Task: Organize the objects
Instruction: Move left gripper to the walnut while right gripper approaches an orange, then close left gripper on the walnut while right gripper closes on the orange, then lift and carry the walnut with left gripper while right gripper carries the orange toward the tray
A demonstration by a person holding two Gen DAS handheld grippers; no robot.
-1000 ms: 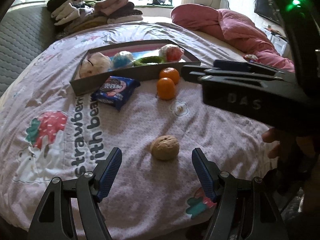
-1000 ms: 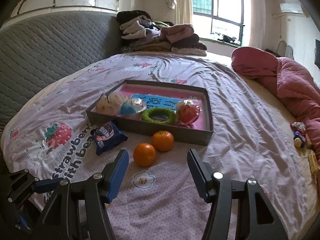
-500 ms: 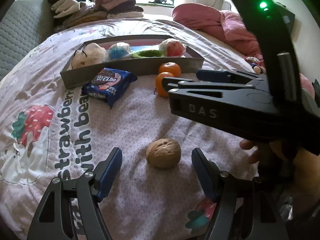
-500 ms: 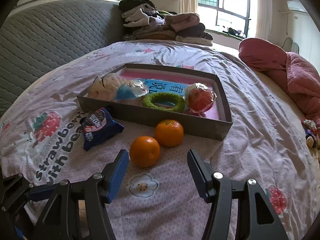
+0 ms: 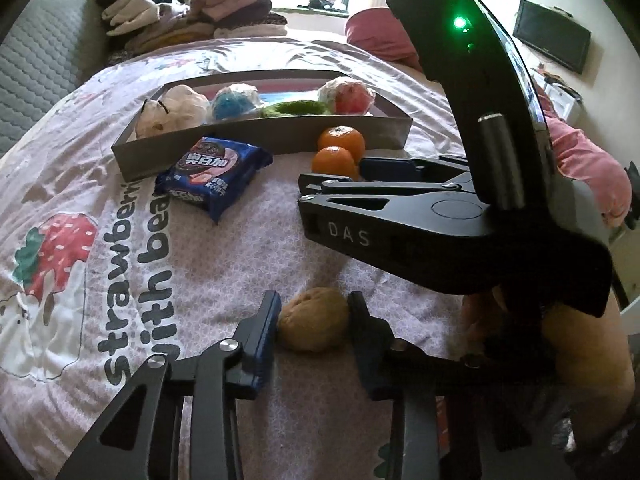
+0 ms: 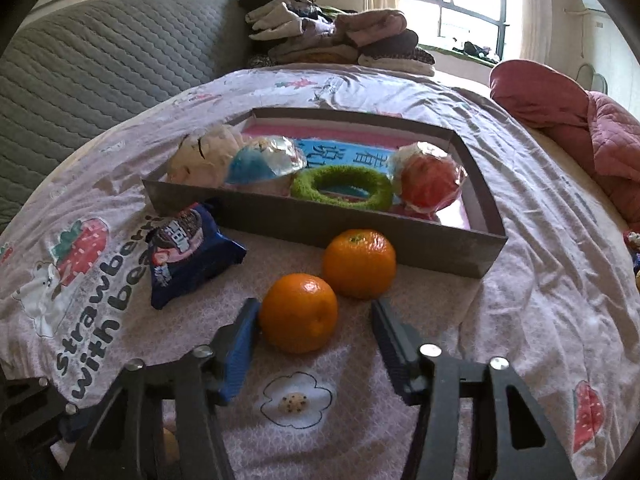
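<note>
The bed (image 6: 520, 280) with its pink printed sheet lies under both tongs. Ahead of the right tongs (image 6: 316, 336), past the fruit, sits the grey box (image 6: 360, 232), holding a cream soft toy (image 6: 200, 156), a wrapped blue ball (image 6: 260, 164), a green ring (image 6: 340, 188) and a wrapped red ball (image 6: 428, 180). Beyond the box, at the far end of the bed, is a pile of folded clothes (image 6: 336, 40), and to the far right a pink quilt (image 6: 568, 128). Ahead and left of the right tongs lies a blue biscuit packet (image 6: 188, 252), leaning on the box's near wall. Just ahead of the right tongs rests the far orange (image 6: 360, 264), close to the box wall. The near orange (image 6: 298, 312) lies between the right tongs' jaws, which have just been closing; the left pad is at its skin, the right pad stands apart from it. The left tongs (image 5: 314, 324) have just been closing as well, and now stand narrow with both pads against the walnut (image 5: 314, 324), which still rests on the sheet
</note>
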